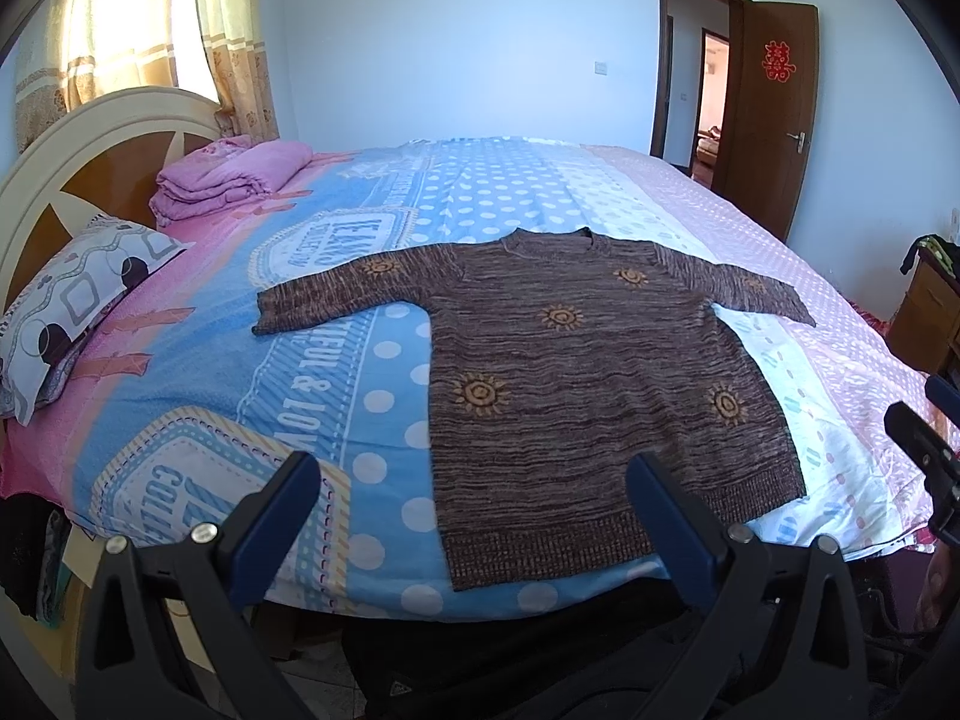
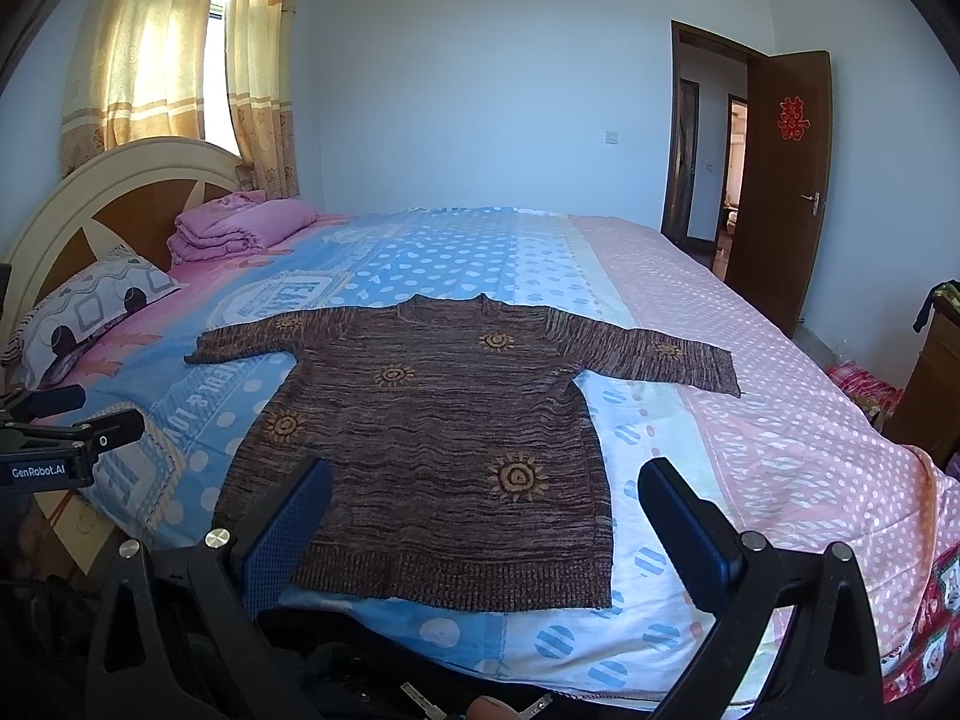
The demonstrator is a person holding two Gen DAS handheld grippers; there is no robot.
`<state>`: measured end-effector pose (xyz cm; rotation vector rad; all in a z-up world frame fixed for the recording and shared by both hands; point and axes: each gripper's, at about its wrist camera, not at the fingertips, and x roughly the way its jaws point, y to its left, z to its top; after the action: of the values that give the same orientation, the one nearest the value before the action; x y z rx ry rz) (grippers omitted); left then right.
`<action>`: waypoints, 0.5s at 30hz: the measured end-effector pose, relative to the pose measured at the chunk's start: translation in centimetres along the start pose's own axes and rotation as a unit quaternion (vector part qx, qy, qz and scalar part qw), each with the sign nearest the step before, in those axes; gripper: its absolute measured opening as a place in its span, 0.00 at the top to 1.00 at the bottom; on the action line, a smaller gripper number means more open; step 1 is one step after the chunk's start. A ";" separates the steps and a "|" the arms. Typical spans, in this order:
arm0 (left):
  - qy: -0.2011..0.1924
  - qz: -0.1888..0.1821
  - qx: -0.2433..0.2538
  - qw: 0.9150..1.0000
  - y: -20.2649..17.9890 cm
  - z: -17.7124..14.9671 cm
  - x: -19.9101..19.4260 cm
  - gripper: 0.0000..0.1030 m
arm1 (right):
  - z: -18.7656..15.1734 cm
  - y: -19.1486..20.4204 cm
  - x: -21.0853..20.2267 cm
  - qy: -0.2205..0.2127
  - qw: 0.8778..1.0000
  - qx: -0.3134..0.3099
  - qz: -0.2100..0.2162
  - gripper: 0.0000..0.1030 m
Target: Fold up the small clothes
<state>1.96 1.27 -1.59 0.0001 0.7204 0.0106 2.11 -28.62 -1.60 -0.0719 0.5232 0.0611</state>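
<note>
A brown knitted sweater [image 1: 576,372] [image 2: 438,444] with orange sun motifs lies flat on the bed, both sleeves spread out, its hem toward me. My left gripper [image 1: 474,480] hangs open above the hem's left part, touching nothing. My right gripper [image 2: 486,486] is open too, held over the hem's middle, nothing between its fingers. The right gripper also shows at the right edge of the left wrist view [image 1: 927,450], and the left gripper at the left edge of the right wrist view [image 2: 72,438].
The bed's blue, white and pink cover [image 1: 336,336] [image 2: 750,420] spreads wide around the sweater. A folded pink blanket [image 1: 228,177] and a patterned pillow [image 1: 78,300] lie by the headboard [image 1: 72,144]. A wooden cabinet [image 1: 930,312] stands at right, an open door [image 2: 780,180] behind.
</note>
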 end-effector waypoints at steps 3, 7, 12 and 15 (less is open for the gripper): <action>0.001 -0.003 0.003 1.000 0.3 0.3 0.6 0.00 | -0.1 -0.7 1.0 0.008 1.000 0.001 0.010 0.01; -0.008 0.004 0.015 1.000 0.4 1.2 1.8 0.00 | -0.2 -3.1 3.3 0.034 0.999 0.024 0.004 0.01; -0.025 0.064 0.051 0.996 0.6 3.8 5.2 0.00 | 0.0 -7.6 6.6 0.046 0.997 0.061 -0.024 0.01; -0.024 0.083 0.066 0.994 0.9 5.4 8.0 0.00 | 0.3 -11.0 9.2 0.065 0.993 0.095 -0.036 0.01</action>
<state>11.50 2.23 -2.77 0.1857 0.6707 0.1212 11.08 -39.14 -5.34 0.0922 0.6547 -0.0639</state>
